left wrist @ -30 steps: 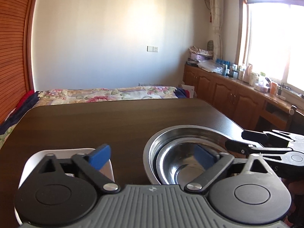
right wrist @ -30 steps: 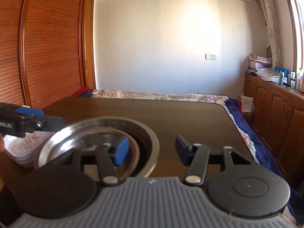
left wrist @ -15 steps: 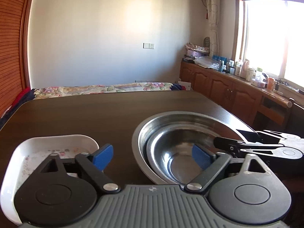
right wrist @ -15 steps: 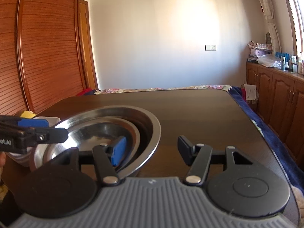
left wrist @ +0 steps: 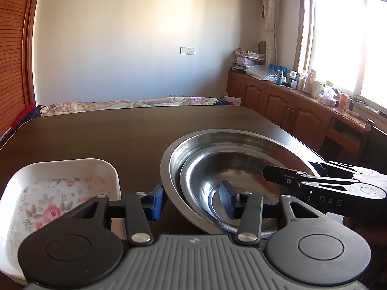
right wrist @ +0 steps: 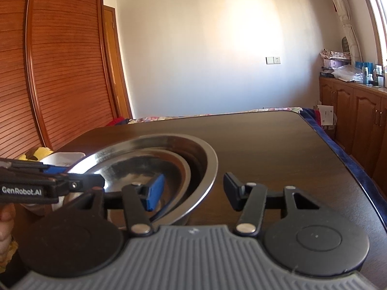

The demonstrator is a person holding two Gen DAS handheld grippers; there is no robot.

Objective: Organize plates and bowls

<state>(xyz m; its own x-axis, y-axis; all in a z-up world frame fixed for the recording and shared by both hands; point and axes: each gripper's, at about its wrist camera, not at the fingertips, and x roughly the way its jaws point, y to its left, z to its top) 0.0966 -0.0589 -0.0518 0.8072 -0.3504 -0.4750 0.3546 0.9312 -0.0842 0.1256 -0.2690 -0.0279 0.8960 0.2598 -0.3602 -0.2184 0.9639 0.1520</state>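
With both jaw pairs apart astride opposite rims, close left gripper and right gripper evenly on the nested steel bowls.

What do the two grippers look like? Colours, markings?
Both the left gripper and the right gripper have black linkage arms with silver pivot bolts, round black discs and ribbed grey bases. Finger pads are blue. Side lettering reads "GenRobot.AI" on the left and "DAS" on the right.
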